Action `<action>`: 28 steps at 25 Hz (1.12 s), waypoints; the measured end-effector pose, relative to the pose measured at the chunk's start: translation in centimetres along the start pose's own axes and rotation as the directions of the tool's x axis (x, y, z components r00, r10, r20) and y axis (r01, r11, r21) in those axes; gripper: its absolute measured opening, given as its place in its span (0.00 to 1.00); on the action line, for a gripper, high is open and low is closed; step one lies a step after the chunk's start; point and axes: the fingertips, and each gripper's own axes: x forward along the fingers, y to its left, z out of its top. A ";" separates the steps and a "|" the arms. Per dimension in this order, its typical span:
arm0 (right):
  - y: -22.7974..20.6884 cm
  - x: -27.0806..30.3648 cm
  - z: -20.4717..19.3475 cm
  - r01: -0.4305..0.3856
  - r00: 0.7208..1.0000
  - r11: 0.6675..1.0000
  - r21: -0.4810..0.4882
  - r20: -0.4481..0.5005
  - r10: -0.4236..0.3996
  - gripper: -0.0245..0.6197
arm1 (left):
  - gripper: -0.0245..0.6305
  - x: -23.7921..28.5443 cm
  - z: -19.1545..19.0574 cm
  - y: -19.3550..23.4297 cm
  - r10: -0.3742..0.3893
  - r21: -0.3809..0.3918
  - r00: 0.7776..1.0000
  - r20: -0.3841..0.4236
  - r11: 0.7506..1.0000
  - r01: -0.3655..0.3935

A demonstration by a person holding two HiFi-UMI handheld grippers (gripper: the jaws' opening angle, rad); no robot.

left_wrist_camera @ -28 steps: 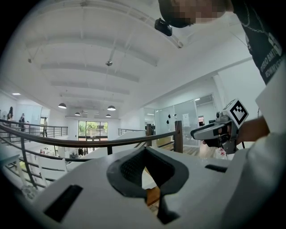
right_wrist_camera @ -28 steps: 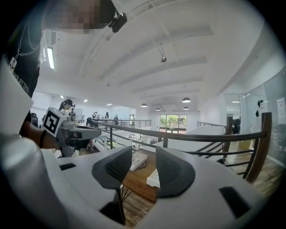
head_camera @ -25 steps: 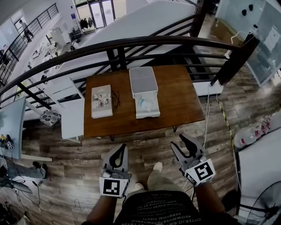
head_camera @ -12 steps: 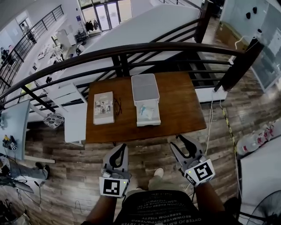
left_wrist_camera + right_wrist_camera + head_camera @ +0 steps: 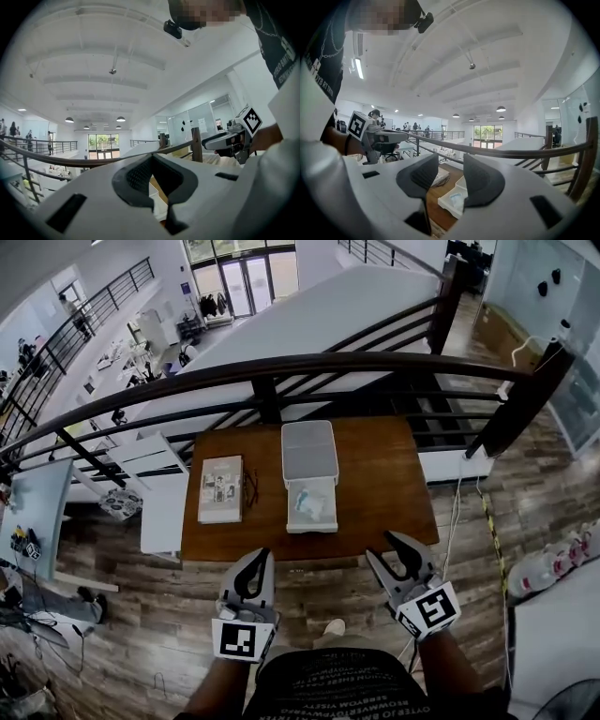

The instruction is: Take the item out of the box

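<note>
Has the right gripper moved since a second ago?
Yes: the right gripper advanced toward the wooden table; the gap to its near edge has closed.

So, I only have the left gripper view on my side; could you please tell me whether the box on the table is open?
Observer: Yes. The head view shows the box open on the table, with its lid lying flat directly behind it.
Operator: Thank you. Is the item inside it?
Observer: Yes, a pale, packet-like item lies inside it. I can't tell what it is.
Operator: And is the right gripper ready?
Observer: The right gripper has its jaws apart with nothing between them. In the head view it is short of the table's near edge.
</note>
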 end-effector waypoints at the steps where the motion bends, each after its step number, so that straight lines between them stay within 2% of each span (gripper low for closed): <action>1: -0.5 0.1 -0.1 -0.003 1.000 1.000 0.000 -0.002 0.003 0.29 | 0.04 0.3 -0.2 -0.1 0.003 0.007 1.000 -0.010 1.000 -0.003; 6: -2.5 0.5 -0.5 -0.008 1.000 1.000 0.007 -0.001 0.008 0.29 | 0.04 1.1 -0.1 -0.4 0.024 0.027 1.000 -0.009 0.999 -0.024; 11: -2.8 1.1 -1.2 -0.028 0.999 0.999 0.021 -0.014 0.028 0.29 | 0.04 0.8 0.4 0.4 0.067 0.001 0.998 0.000 0.998 -0.067; 16: -3.0 2.4 -2.0 -0.034 0.999 0.999 0.038 -0.024 0.035 0.29 | 0.04 1.0 0.4 1.2 0.077 0.014 0.997 -0.003 0.997 -0.077; 28: -4.3 8.5 -4.1 0.015 0.998 0.997 0.080 -0.057 -0.011 0.29 | 0.04 5.8 -0.2 6.0 0.027 0.020 1.000 -0.006 0.999 -0.027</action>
